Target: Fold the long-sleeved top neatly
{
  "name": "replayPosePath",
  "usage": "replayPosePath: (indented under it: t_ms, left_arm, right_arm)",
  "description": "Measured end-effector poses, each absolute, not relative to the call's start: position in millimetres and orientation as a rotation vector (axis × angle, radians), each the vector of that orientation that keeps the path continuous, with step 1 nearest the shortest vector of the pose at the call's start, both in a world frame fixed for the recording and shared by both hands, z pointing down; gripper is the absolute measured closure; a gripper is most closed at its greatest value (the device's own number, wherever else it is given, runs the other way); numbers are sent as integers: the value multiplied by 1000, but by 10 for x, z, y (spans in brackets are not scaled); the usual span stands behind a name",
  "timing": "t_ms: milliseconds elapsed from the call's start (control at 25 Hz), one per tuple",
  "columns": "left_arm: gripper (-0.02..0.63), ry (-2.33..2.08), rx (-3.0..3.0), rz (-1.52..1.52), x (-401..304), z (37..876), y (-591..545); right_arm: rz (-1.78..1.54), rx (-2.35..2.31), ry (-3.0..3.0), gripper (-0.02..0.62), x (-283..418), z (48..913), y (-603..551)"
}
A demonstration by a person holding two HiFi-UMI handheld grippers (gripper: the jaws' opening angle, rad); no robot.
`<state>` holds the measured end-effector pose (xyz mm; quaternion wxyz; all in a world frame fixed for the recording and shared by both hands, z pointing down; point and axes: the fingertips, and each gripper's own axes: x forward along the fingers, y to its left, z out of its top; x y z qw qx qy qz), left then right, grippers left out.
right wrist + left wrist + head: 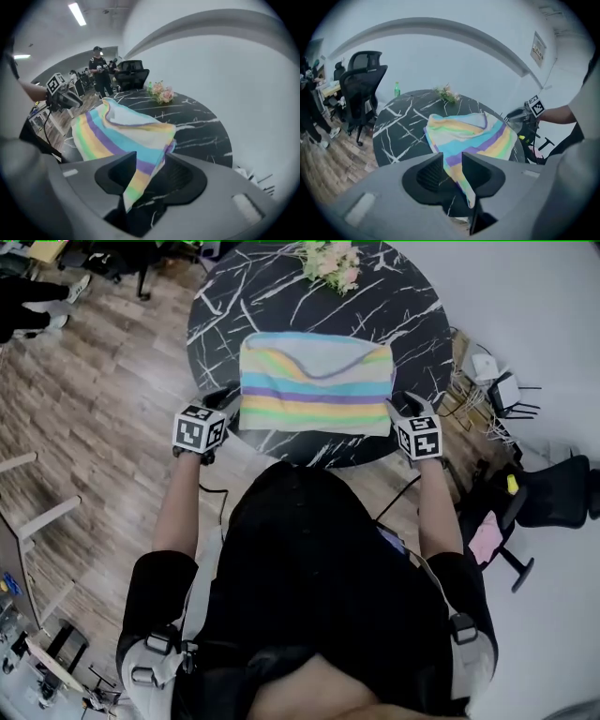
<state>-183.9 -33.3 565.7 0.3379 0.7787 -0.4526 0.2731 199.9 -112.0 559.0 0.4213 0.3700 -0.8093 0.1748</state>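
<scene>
The striped long-sleeved top lies folded to a rectangle on the round black marbled table. Left gripper and right gripper are unclamped, with one near corner hanging slack between each pair of jaws. The fabric appears light and limp. Grip it at the corners.

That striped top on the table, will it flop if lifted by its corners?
Probably floppy: the striped top droops limp through the right gripper. Likely light, since its layers look thin. It may slide on the glossy table.
</scene>
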Motion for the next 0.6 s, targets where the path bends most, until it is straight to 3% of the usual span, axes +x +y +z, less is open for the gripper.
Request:
replayPosePath:
  t_ms: [320,600]
  left_arm:
    - [477,-1066,2315,978,-1330,5512,-1094]
    - [476,-994,2411,1182,-1167,5712,-1414]
  right_arm:
    - [100,483,-2078,404,1018,5686,-1438]
    - [-38,258,-2044,404,800,5986,-1567]
